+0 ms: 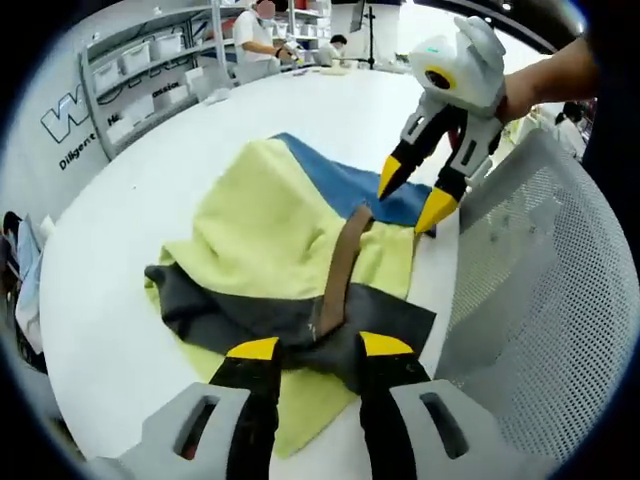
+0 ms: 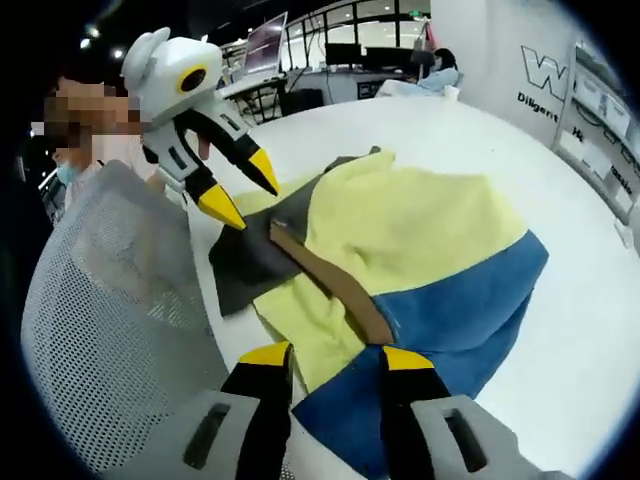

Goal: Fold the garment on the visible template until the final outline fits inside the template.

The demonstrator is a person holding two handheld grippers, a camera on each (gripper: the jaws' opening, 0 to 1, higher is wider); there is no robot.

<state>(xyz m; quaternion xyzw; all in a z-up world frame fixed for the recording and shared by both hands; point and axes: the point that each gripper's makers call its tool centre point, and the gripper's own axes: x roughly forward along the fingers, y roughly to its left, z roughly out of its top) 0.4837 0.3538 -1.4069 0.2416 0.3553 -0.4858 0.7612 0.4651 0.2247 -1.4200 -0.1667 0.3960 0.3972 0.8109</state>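
Yellow, blue and dark grey cloth makes up the garment (image 1: 300, 260), which lies bunched up on the white table (image 1: 120, 300) with a brown strip (image 1: 340, 270) running across it. The left tongs (image 1: 315, 350) hang just over the grey end, and their tips are apart with nothing between them. The right tongs (image 2: 335, 355) hang over the blue end, also apart and holding nothing. A grey mesh chair back (image 2: 110, 330) stands right beside the table edge near the garment.
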